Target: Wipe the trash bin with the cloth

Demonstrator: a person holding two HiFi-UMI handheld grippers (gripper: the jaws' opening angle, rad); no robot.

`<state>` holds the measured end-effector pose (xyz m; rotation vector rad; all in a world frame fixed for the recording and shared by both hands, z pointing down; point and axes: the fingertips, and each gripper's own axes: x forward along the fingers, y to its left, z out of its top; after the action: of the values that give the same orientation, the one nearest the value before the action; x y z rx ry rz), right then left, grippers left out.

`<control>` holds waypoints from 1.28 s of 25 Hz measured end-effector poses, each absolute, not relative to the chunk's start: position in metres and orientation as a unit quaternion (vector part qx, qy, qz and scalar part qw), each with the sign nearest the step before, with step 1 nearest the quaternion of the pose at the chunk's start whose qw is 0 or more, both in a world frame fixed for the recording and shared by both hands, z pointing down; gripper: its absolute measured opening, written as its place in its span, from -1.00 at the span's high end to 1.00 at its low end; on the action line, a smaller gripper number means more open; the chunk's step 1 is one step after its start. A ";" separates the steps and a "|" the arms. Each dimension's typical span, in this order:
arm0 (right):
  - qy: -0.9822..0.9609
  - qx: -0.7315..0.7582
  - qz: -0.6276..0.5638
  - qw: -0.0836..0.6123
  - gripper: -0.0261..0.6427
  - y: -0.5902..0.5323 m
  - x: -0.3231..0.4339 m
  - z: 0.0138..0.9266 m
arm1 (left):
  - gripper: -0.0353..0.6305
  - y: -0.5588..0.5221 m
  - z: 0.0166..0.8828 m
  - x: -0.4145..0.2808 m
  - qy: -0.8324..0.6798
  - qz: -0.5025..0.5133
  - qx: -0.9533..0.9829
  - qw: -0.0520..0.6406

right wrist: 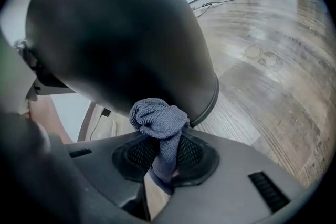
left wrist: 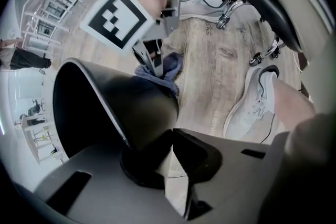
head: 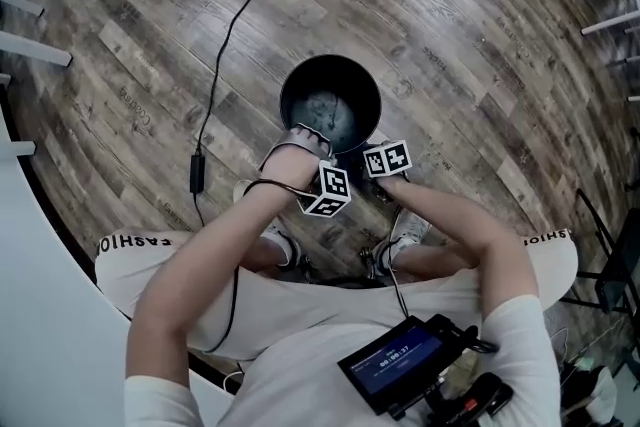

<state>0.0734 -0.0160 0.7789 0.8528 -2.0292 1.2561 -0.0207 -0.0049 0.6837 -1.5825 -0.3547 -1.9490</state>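
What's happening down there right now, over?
Left gripper clamped on trash bin rim. Right gripper holds cloth at bin's outer wall. Cable lies apart.

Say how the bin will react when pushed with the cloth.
The bin looks thin-walled, so probably light and apt to tip; the left claw clamped on its rim should steady it. Its smooth wall likely lets the cloth glide.

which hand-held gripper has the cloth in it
The right hand-held gripper: its jaws are pinched on the bunched blue-grey cloth. The left hand-held gripper clamps the black trash bin at its rim instead.
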 end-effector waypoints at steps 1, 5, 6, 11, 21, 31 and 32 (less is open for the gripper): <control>-0.758 0.328 0.473 0.306 0.69 -0.017 0.076 0.792 | 0.73 -0.004 0.684 -0.019 -0.133 -0.733 -0.599 0.294; -0.727 0.365 0.497 0.301 0.69 -0.024 0.088 0.829 | 0.73 0.002 0.684 -0.011 -0.130 -0.731 -0.612 0.273; -0.723 0.371 0.504 0.293 0.69 -0.026 0.090 0.830 | 0.73 0.002 0.685 -0.010 -0.127 -0.731 -0.614 0.268; -0.720 0.361 0.507 0.306 0.70 -0.022 0.091 0.815 | 0.71 0.004 0.686 -0.006 -0.117 -0.723 -0.636 0.245; -0.757 0.310 0.495 0.293 0.69 -0.004 0.091 0.689 | 0.23 -0.009 0.679 -0.039 -0.121 -0.748 -0.612 0.227; -0.794 0.302 0.480 0.218 0.69 -0.008 0.063 0.596 | 0.75 -0.010 0.684 -0.042 -0.153 -0.747 -0.559 0.327; -0.797 0.300 0.475 0.222 0.69 -0.008 0.063 0.600 | 0.76 -0.009 0.684 -0.041 -0.153 -0.746 -0.559 0.327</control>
<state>0.0627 -0.0077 0.6004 0.8282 -2.2019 1.3109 -0.0412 -0.0088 0.6838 -1.4657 -0.4010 -1.9550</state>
